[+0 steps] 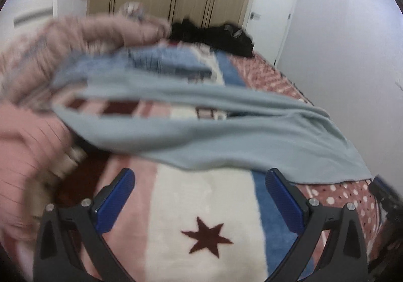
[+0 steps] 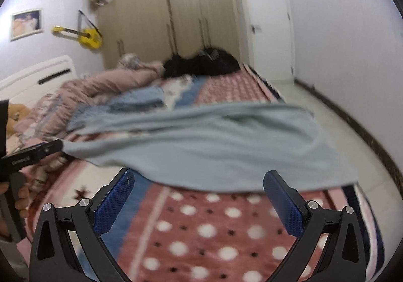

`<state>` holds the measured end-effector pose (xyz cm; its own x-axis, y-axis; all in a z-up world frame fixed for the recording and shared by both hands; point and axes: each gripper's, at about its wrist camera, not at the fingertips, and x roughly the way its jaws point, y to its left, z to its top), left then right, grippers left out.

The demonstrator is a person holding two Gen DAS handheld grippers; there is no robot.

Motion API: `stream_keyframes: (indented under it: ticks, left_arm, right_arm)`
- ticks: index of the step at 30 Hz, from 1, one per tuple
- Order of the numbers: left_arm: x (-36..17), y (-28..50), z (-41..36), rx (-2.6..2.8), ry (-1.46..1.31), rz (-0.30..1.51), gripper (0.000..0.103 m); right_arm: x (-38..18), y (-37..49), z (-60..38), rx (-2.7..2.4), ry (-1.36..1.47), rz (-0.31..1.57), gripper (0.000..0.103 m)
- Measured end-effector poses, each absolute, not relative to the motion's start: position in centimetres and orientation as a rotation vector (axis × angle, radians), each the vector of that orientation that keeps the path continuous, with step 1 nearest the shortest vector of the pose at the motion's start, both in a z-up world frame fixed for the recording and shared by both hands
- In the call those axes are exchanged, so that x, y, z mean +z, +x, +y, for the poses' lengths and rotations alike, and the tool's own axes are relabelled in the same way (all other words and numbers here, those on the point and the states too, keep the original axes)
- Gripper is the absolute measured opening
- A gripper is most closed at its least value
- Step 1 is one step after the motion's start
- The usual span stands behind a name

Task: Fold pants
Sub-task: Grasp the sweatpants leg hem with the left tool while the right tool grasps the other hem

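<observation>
Left wrist view: my left gripper [image 1: 200, 202] has its blue-padded fingers [image 1: 115, 200] spread wide, nothing between them.
Right wrist view: my right gripper [image 2: 199, 202] is spread just as wide and empty.
Pants: the pale grey-blue soft fabric pants [image 2: 214, 146] lie stretched across the star-and-dot patterned plush bed blanket [image 2: 201, 231], just beyond both sets of fingertips.
Blur: the far pant edge seems lifted, perhaps.

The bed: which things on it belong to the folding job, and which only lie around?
For the job: grey pants; left gripper and right gripper, both open.

Lying about: black clothes; pink quilt; folded blue garment.
</observation>
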<state>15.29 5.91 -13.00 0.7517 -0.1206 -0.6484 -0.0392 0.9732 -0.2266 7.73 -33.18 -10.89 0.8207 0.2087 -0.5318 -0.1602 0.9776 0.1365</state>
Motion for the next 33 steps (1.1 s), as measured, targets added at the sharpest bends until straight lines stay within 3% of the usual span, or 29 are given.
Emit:
stream_keyframes:
  ticks: [6, 11, 17, 19, 22, 28, 31, 33]
  left_arm:
    - [-18.5, 19.6, 8.3, -0.035, -0.403, 0.851, 0.102]
    - [-19.1, 21.8, 9.4, -0.011, -0.443, 0.829, 0.100]
    - [-19.0, 24.5, 11.6, 0.080, -0.464, 0.825, 0.054]
    - [-18.7, 24.7, 12.1, 0.093, -0.462, 0.825, 0.024]
    - [-18.4, 24.4, 12.8, 0.056, -0.501, 0.811, 0.008]
    - [-15.9, 22.5, 11.8, 0.066, -0.408, 0.746, 0.006]
    - [-14.9, 22.4, 12.5, 0.077, -0.406, 0.732, 0.006]
    - [-14.3, 22.5, 13.1, 0.070, -0.427, 0.728, 0.006]
  right_arm:
    - [-16.2, 11.4, -37.7, 0.114, 0.209, 0.715, 0.102]
    - [-17.5, 13.1, -39.8, 0.113, 0.263, 0.723, 0.100]
    - [-17.5, 14.9, -41.4, 0.065, 0.322, 0.741, 0.100]
    - [-17.4, 15.1, -41.9, 0.055, 0.341, 0.736, 0.100]
    - [-17.4, 15.6, -42.5, 0.016, 0.362, 0.733, 0.088]
    - [-17.0, 16.1, -43.8, -0.019, 0.397, 0.720, 0.070]
    - [-17.0, 16.9, -44.7, -0.065, 0.391, 0.734, 0.041]
    - [-17.0, 17.2, -45.4, -0.097, 0.387, 0.747, 0.009]
